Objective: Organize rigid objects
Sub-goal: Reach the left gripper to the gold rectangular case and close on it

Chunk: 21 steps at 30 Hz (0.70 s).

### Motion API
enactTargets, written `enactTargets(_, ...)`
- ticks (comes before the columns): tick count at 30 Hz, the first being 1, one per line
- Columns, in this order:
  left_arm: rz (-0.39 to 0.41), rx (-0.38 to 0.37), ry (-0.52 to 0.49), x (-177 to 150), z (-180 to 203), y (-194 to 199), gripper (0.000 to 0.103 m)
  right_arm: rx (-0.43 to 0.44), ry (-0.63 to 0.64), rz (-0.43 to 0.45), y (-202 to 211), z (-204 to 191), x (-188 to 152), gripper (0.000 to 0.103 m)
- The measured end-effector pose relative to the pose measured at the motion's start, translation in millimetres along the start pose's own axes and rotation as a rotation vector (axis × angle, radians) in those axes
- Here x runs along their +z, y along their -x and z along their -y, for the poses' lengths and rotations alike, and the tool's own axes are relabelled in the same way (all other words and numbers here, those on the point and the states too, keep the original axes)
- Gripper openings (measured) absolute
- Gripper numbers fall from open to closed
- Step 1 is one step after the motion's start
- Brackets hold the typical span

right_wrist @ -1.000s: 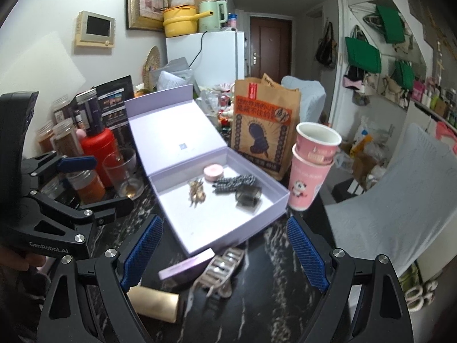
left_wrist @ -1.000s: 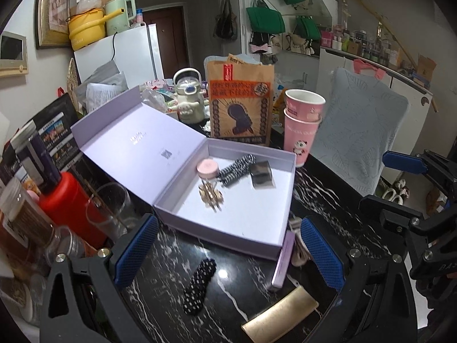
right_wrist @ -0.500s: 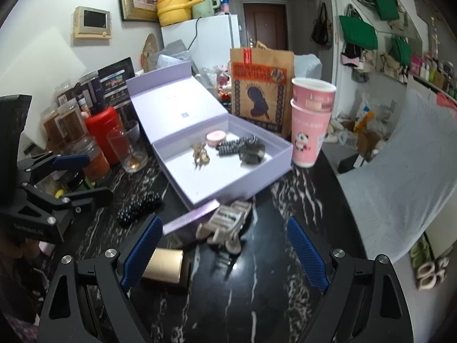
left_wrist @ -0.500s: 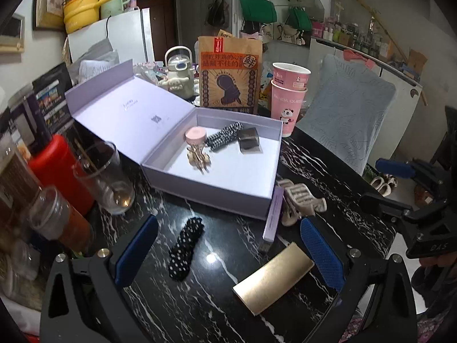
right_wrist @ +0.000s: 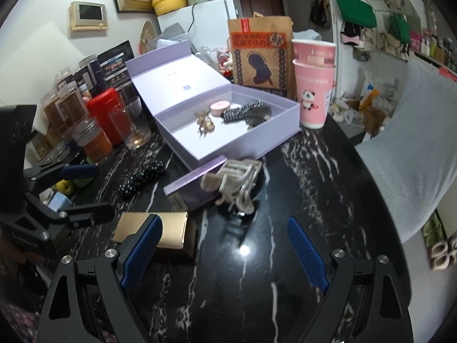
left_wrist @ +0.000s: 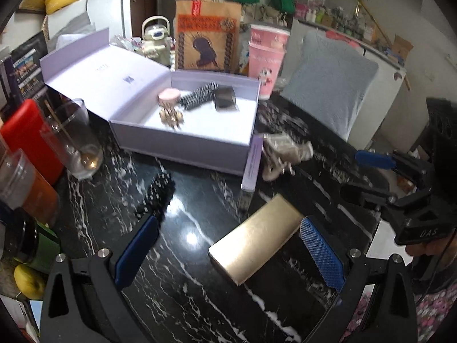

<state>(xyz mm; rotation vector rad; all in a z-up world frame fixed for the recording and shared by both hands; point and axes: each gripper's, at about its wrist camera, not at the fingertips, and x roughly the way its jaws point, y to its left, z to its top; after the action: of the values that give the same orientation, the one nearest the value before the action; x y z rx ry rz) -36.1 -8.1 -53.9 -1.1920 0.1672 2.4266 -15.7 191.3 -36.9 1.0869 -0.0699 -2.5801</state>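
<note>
An open lilac box [left_wrist: 182, 143] [right_wrist: 265, 140] sits on the black marble table and holds a pink round case [left_wrist: 169, 96], a spotted black clip [left_wrist: 200, 96], a dark square item [left_wrist: 225, 100] and a gold hairpin [left_wrist: 171, 116]. In front of it lie a gold flat case [left_wrist: 254, 241] [right_wrist: 171, 228], a beige claw clip [left_wrist: 285, 154] [right_wrist: 237, 183], a thin lilac box [left_wrist: 252, 163] [right_wrist: 194, 183] and a black beaded clip [left_wrist: 157, 194] [right_wrist: 141, 180]. My left gripper [left_wrist: 228, 245] is open above the gold case. My right gripper [right_wrist: 225, 245] is open, just short of the claw clip.
A glass [left_wrist: 71, 140], a red canister [left_wrist: 25, 137] and jars [right_wrist: 91, 140] stand at the left. Stacked pink cups [right_wrist: 312, 83] and a brown paper bag [right_wrist: 260, 57] stand behind the box. A grey-covered chair [left_wrist: 328, 85] is at the right.
Both grippers have pulled back from the box and dropped lower, so the loose items on the table now sit between and just ahead of the fingers. Both stay open.
</note>
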Motion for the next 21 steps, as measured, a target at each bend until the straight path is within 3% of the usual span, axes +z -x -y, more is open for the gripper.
enactTargets(12,-0.088,-0.050,0.002,-23,2,-35,0.102,0.003,-0.052,-0.062,-26,3,-20,0.090)
enactTargets(21,-0.067,-0.058,-0.015,-23,6,-50,0.102,-0.027,-0.055,-0.081,-43,12,-16,0.090)
